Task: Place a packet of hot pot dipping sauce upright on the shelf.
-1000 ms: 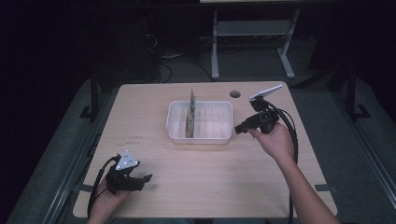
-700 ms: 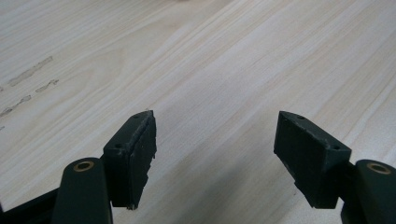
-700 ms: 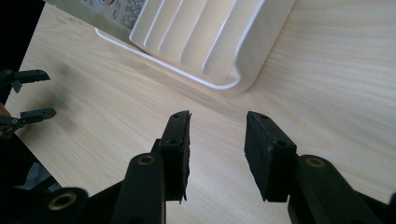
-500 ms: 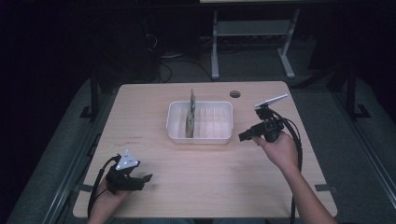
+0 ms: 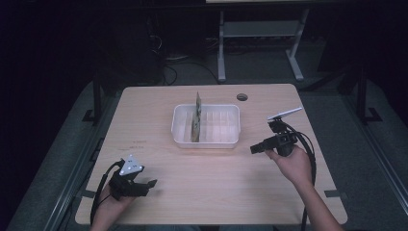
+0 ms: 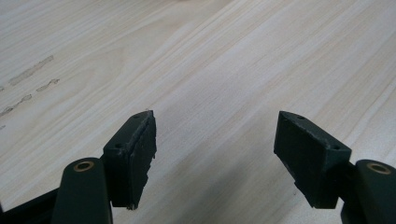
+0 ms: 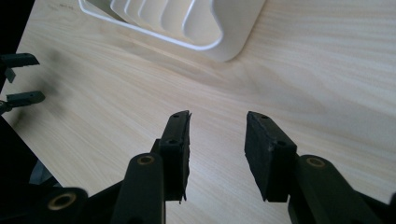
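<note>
Right gripper [image 7: 217, 135] fingers [image 7: 176, 140] spread partway, nothing between them, bare wood grain showing in the gap; aimed low over the tabletop [image 7: 303, 70] toward the near corner of the white plastic tray [image 7: 219, 32], well short of it. In the high view, right gripper [image 5: 254, 148] held level in the right hand [image 5: 291, 163], just off the tray's right front corner, apart from it, grey plate tilted up above, black cable looping back along the forearm. Left gripper [image 6: 215, 154] fingers [image 6: 135, 149] spread wide, empty, pointing across plain tabletop [image 6: 233, 60] with a few faint scuff marks off to the left. In the high view, left gripper [image 5: 150, 185] resting near the front left of the tabletop [image 5: 216, 192], clasped in the left hand [image 5: 113, 202], grey three-cornered plate on top, well apart from the tray. Also seen far off at the left edge of the right gripper view, as two small black finger tips. White tray [image 5: 207, 126] sitting at the middle of the tabletop, slightly toward the far side, ribbed into slots inside. One thin flat piece [image 5: 196, 120] standing upright on edge in a slot at the tray's left part, rising above the rim; exact kind too small to tell. Small round hole [image 5: 242, 96] in the tabletop beyond the tray's right far corner. Dark floor, cables and a metal frame beyond the far edge.
</note>
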{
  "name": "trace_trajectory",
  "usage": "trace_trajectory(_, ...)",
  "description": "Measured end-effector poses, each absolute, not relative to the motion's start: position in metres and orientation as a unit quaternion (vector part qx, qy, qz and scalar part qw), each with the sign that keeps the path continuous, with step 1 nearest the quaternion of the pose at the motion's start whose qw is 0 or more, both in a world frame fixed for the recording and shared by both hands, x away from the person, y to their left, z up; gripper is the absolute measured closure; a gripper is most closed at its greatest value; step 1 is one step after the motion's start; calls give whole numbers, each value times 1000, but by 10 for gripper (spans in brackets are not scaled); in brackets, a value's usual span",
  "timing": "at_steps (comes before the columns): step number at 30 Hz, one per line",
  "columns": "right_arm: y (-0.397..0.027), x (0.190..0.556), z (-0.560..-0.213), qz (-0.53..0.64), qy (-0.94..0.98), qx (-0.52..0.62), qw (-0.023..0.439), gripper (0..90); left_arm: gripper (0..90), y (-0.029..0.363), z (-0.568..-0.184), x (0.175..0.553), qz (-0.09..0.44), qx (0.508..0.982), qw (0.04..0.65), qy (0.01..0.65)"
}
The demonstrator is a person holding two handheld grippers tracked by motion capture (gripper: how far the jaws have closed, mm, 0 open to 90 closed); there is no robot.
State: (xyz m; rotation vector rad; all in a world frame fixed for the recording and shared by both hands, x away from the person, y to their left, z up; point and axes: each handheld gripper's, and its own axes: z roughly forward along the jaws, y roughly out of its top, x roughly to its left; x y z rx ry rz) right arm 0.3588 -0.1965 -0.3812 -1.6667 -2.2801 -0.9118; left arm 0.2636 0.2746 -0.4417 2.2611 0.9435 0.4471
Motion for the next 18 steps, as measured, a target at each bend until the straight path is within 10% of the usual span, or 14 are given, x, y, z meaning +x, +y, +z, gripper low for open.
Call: trace_trajectory(18, -210, 339, -404, -315, -760, -560, 97, 586, 289, 274, -442, 264, 170, 860, 319, 360)
